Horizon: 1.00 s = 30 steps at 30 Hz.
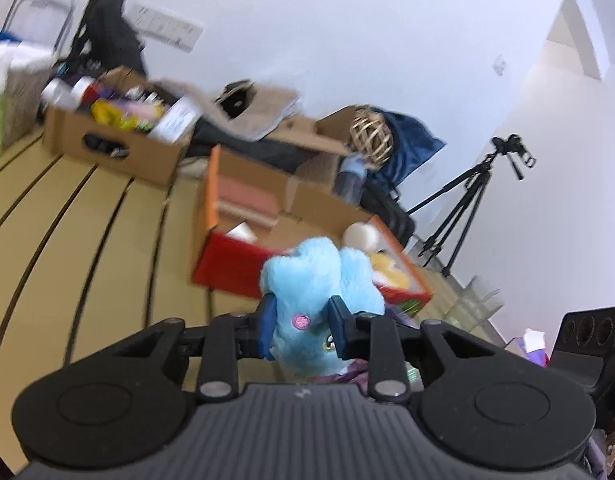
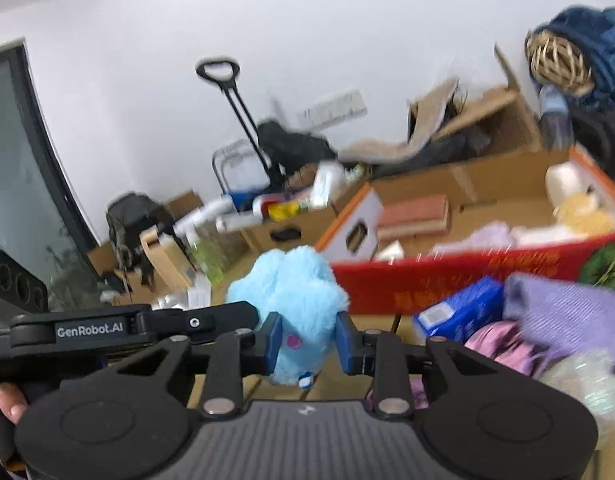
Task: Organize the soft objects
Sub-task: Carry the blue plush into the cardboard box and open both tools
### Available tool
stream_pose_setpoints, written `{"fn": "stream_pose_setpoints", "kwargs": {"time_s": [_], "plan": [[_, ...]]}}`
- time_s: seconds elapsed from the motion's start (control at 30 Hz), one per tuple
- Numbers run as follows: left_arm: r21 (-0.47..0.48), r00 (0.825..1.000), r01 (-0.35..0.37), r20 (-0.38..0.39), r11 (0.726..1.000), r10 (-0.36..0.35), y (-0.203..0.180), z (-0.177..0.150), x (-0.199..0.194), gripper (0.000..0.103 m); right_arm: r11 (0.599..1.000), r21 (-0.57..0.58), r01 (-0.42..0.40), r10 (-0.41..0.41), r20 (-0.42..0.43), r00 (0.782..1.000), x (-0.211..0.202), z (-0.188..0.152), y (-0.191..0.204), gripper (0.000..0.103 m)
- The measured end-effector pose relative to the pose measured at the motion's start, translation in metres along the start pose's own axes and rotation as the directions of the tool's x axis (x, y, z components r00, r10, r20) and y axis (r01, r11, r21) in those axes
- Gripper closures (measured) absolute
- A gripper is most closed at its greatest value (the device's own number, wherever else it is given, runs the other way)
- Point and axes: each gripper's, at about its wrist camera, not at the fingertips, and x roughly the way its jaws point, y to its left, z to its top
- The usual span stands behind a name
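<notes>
Both your left claw (image 1: 301,322) and right claw (image 2: 309,340) are clamped on the blue plush (image 1: 323,280), red box (image 1: 243,260) just ahead (some softies in it already), purple cloth (image 2: 567,316) and others waiting.

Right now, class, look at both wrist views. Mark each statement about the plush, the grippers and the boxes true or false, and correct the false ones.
1. The blue plush sits between the left gripper fingers. True.
2. The right gripper is away from the plush. False: its fingers flank the plush too.
3. The red box is closed. False: it is open, with soft items inside.
4. A tripod stands by the wall. True.
5. The wicker ball lies on the floor. False: it rests up among the boxes.
</notes>
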Motion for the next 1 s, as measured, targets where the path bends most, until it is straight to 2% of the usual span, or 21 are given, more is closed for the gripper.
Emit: {"fn": "stream_pose_setpoints", "kwargs": {"time_s": [0.1,0.2,0.27,0.43,0.5,0.57,0.63,0.67,0.7,0.73,0.83,1.0], "plan": [[0.037,0.999,0.045,0.006,0.998,-0.046,-0.031,0.02,0.018,0.075,1.0,-0.009,0.021,-0.02,0.064,0.998,-0.021,0.024,-0.012,0.076],[0.076,0.997,0.072,-0.009,0.995,-0.071,-0.056,0.051,0.062,0.075,0.999,0.023,0.048,-0.05,0.086,0.995,-0.023,0.061,-0.045,0.076],[0.077,0.995,0.089,-0.053,0.993,-0.085,-0.064,0.074,0.106,0.075,0.995,0.062,0.073,-0.078,0.072,0.994,-0.012,0.094,-0.077,0.078],[0.026,0.984,0.051,-0.171,0.998,-0.045,-0.06,0.113,0.219,0.075,0.976,0.186,0.118,-0.118,-0.006,0.993,0.045,0.146,-0.162,0.08],[-0.001,0.97,0.006,-0.242,1.0,-0.006,-0.053,0.118,0.267,0.076,0.958,0.238,0.158,-0.148,-0.059,0.987,0.075,0.156,-0.194,0.08],[0.015,0.953,-0.056,-0.297,0.998,0.058,-0.047,0.115,0.303,0.077,0.955,0.217,0.204,-0.177,-0.136,0.975,0.106,0.159,-0.216,0.08],[0.038,0.93,-0.09,-0.355,0.995,0.098,-0.044,0.109,0.331,0.077,0.94,0.193,0.281,-0.244,-0.194,0.95,0.128,0.156,-0.231,0.081],[0.054,0.92,-0.116,-0.371,0.992,0.127,-0.044,0.105,0.341,0.077,0.94,0.162,0.302,-0.265,-0.215,0.94,0.137,0.154,-0.233,0.088],[0.07,0.913,-0.114,-0.385,0.991,0.132,-0.045,0.103,0.346,0.077,0.942,0.138,0.307,-0.271,-0.228,0.935,0.142,0.151,-0.232,0.09],[0.078,0.908,-0.116,-0.395,0.99,0.138,-0.046,0.102,0.349,0.076,0.94,0.114,0.322,-0.29,-0.235,0.928,0.145,0.15,-0.231,0.086],[0.101,0.915,-0.096,-0.382,0.99,0.128,-0.051,0.106,0.34,0.065,0.92,0.029,0.391,-0.378,-0.199,0.904,0.14,0.15,-0.22,0.086],[0.164,0.941,-0.091,-0.308,0.982,0.139,-0.068,0.127,0.28,0.064,0.934,0.037,0.355,-0.346,-0.155,0.925,0.099,0.165,-0.197,0.085]]}}
